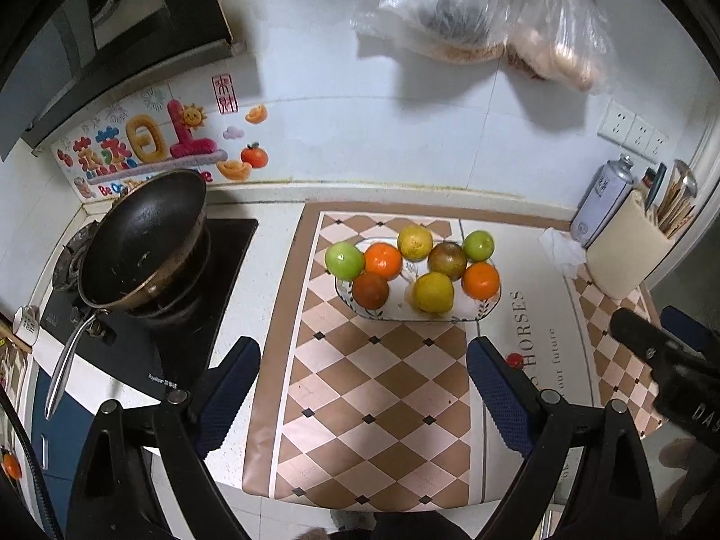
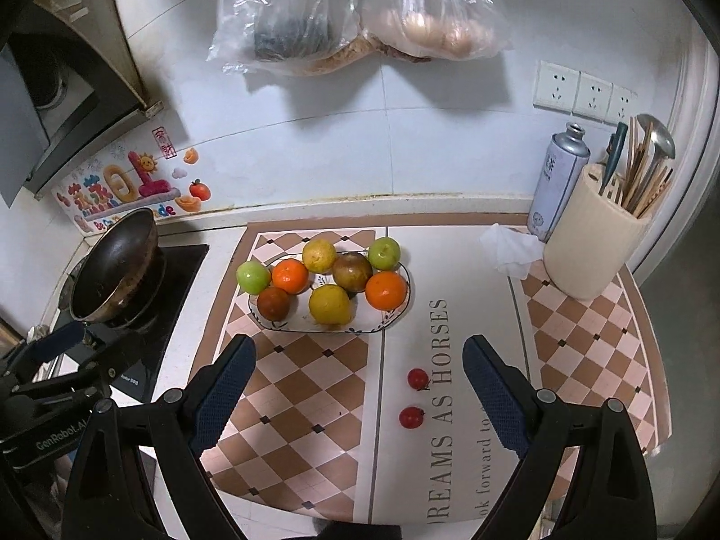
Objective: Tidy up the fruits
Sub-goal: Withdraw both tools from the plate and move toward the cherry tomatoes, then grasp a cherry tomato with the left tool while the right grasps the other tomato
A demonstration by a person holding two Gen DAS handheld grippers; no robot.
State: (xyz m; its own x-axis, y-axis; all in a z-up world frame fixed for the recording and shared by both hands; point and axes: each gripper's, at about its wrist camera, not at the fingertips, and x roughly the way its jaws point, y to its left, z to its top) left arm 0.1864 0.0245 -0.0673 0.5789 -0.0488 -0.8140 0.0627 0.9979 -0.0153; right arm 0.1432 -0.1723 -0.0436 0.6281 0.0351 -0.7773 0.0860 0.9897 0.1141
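Both grippers, left [image 1: 363, 387] and right [image 2: 359, 387], are spread and grasp nothing; two cherry tomatoes [image 2: 417, 379] lie outside the fruit plate [image 2: 315, 326], probably waiting for pickup.

In the left wrist view only one cherry tomato [image 1: 514, 361] peeks out beside the left gripper's right finger [image 1: 497, 398]; the mat's lettering [image 1: 531, 342] is partly covered; the plate [image 1: 454, 312] shows only its near rim under the fruit; the hanging bags [image 2: 355, 9] are cut off by the top edge, contents unclear
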